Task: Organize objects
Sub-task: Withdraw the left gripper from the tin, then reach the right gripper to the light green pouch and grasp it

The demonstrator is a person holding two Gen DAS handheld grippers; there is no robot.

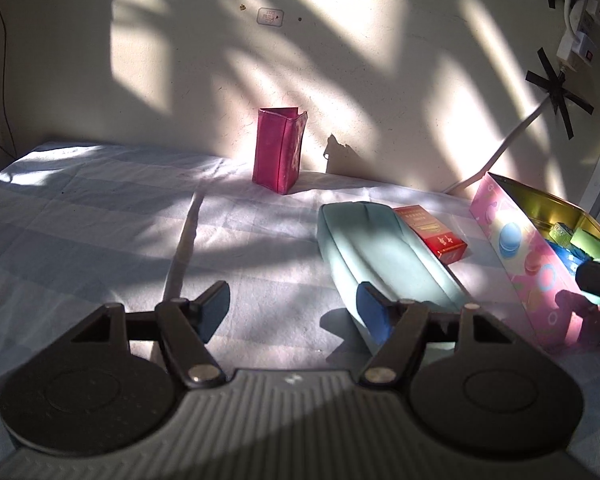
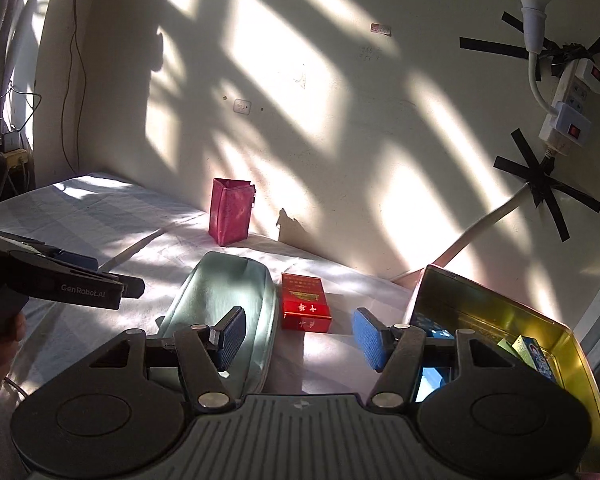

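Each wrist camera looks forward and down along its fingers, low over the bed (image 1: 100, 216) toward the wall. Both views share the mint pouch (image 1: 376, 248) (image 2: 228, 292) and red pack (image 1: 432, 232) (image 2: 305, 300).

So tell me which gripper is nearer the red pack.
Right. The right gripper hangs open just short of the red pack, which shows between its fingers. The left gripper, also open, is off to the far side of the pale green pouch.
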